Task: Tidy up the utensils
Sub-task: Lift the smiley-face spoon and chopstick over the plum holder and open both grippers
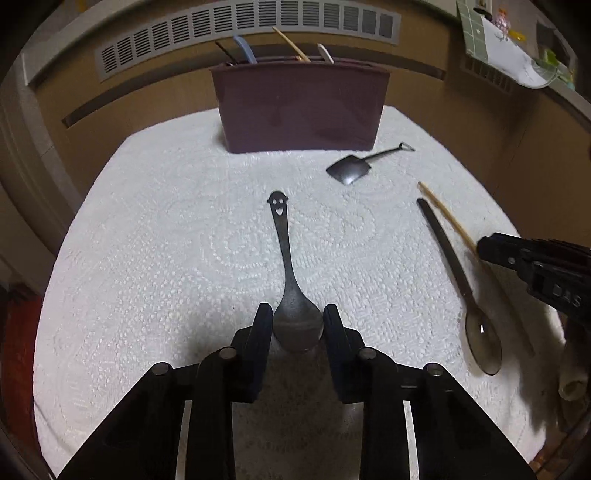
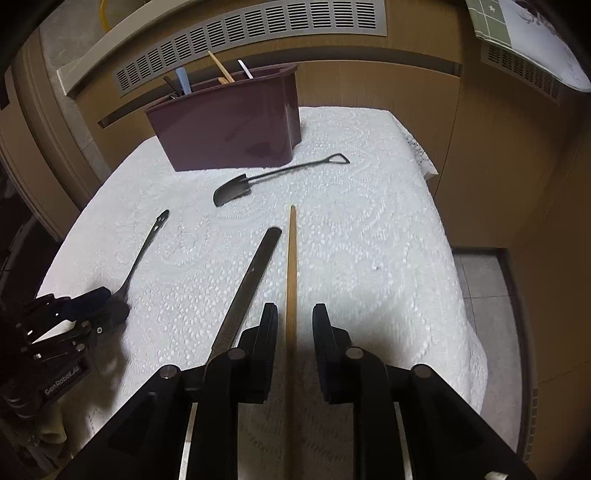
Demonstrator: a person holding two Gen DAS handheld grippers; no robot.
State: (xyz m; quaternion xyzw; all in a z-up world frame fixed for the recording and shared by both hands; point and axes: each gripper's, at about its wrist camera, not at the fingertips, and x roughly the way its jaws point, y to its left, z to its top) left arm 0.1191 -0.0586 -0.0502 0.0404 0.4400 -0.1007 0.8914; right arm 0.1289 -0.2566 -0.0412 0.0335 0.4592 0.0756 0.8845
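A maroon utensil holder (image 1: 301,107) stands at the back of the white cloth and holds several utensils; it also shows in the right wrist view (image 2: 229,125). My left gripper (image 1: 297,319) is open, its fingers on either side of the bowl of a black smiley-face spoon (image 1: 286,258) lying on the cloth. My right gripper (image 2: 294,321) is open, its fingers on either side of a wooden stick (image 2: 292,266) without touching it. A dark long-handled spoon (image 2: 251,280) lies just left of the stick. A small shovel-shaped spoon (image 2: 258,181) lies near the holder.
The white lace cloth (image 1: 166,240) covers a small table with its right edge near a tiled floor (image 2: 480,295). A wall vent (image 1: 243,26) runs behind the holder. A green checked cloth (image 1: 495,44) hangs at the upper right.
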